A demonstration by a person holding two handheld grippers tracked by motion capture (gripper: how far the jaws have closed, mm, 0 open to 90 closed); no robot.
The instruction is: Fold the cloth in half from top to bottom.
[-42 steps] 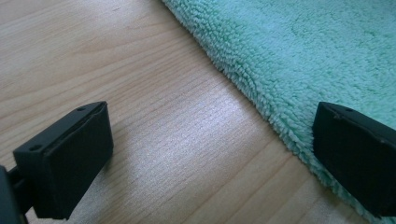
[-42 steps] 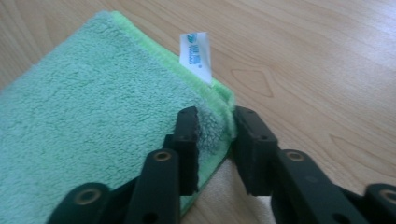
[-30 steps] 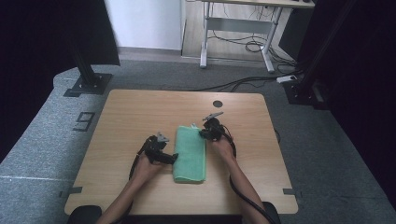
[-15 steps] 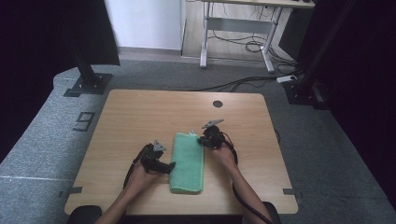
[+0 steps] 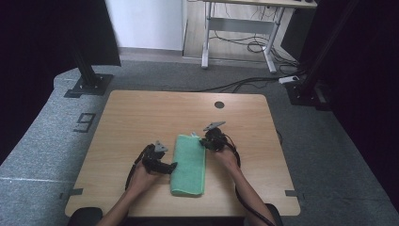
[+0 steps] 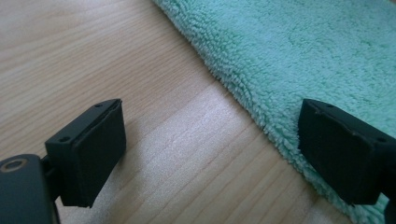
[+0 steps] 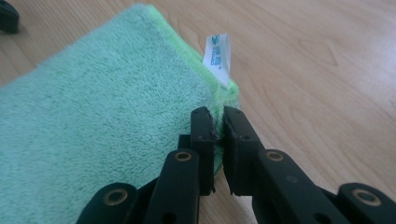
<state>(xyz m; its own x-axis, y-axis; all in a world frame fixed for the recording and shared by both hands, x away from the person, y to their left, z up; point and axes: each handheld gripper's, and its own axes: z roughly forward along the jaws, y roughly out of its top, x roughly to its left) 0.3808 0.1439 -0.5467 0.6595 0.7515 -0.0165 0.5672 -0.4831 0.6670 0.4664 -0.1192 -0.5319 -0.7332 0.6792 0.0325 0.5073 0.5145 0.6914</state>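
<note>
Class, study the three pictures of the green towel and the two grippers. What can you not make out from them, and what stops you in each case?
- Printing on the white tag of the towel: too small and blurred in the right gripper view.
- How much towel edge the right gripper pinches: its own jaws cover it.
- Whether the left gripper touches the towel: the right-hand jaw hides the contact in the left gripper view.
- The towel's far corners: cut off by the frame edges in both gripper views.

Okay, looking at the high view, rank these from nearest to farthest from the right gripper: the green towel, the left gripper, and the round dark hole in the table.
1. Green towel: touching, its far right corner is pinched in the right gripper.
2. Left gripper: across the towel, at its left edge, jaws open.
3. Round dark hole: farther up the table, near its far edge.
</note>
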